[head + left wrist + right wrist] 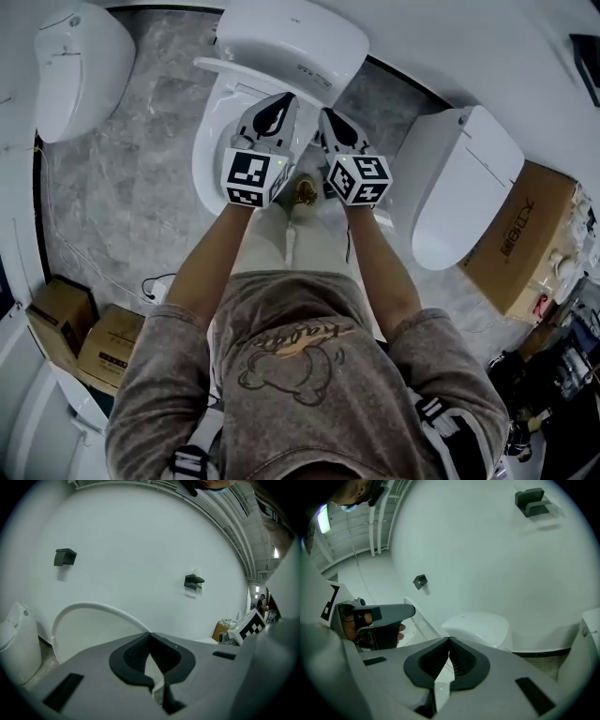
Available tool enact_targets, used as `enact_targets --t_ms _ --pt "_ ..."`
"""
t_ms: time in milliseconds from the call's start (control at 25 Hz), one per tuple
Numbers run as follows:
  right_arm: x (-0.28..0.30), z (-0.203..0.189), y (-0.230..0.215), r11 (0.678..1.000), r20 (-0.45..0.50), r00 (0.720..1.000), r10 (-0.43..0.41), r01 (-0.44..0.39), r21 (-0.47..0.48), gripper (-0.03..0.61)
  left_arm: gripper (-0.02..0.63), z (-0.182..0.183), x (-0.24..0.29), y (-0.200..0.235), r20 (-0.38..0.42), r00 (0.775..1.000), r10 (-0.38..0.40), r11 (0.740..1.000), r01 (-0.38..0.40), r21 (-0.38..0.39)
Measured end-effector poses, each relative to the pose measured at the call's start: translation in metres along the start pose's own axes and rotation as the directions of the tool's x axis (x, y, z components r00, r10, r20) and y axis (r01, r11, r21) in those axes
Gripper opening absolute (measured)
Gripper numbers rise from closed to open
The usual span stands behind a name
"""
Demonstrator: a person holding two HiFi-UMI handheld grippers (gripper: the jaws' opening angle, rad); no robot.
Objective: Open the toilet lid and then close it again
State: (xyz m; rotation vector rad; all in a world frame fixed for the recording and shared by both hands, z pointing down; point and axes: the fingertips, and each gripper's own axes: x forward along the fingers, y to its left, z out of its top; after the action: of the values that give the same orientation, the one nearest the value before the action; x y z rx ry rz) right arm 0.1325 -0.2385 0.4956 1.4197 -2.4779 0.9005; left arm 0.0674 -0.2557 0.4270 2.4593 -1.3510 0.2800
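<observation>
The white toilet has its lid [291, 39] raised and tilted back above the bowl [208, 141]. Both grippers hang over the bowl, side by side, pointing toward the lid. My left gripper [284, 97] is shut with nothing between its jaws; its tips meet just short of the lid's lower edge. In the left gripper view the lid's curved rim [93, 606] rises behind the closed left gripper [150, 634]. My right gripper [326, 114] is also shut and empty, a little nearer to me. The right gripper view shows the right gripper [450, 640] closed, with the left gripper [377, 616] at its left.
Another toilet [80, 56] stands at the far left and a third [464, 187] close on the right. A cardboard box [520, 239] sits beyond that one. Smaller boxes [84, 337] and a cable [89, 267] lie on the grey floor at left.
</observation>
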Motion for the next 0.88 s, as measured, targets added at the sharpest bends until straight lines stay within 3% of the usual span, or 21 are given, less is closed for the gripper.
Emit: enact_targets --t_ms 280,480,680,880 --pt "0.000 0.012 0.002 0.999 0.014 0.999 -0.042 0.042 -0.002 0.026 0.009 0.004 0.005 0.003 -0.032 0.998 -0.058 0.998 0.058 0.016" --pt "-0.013 0.045 0.015 0.998 0.058 0.996 -0.063 0.063 -0.002 0.026 0.008 0.029 -0.011 0.007 -0.028 0.997 -0.075 0.997 0.076 0.026" --pt "-0.015 0.093 0.029 0.997 0.127 0.990 -0.065 0.069 -0.023 0.026 0.008 0.074 -0.021 0.028 0.023 0.998 -0.063 0.996 0.061 0.058" --pt "-0.005 0.109 0.040 0.997 0.140 0.989 -0.056 0.063 -0.044 0.026 0.009 0.086 -0.023 0.058 0.021 0.999 -0.024 0.997 0.023 0.079"
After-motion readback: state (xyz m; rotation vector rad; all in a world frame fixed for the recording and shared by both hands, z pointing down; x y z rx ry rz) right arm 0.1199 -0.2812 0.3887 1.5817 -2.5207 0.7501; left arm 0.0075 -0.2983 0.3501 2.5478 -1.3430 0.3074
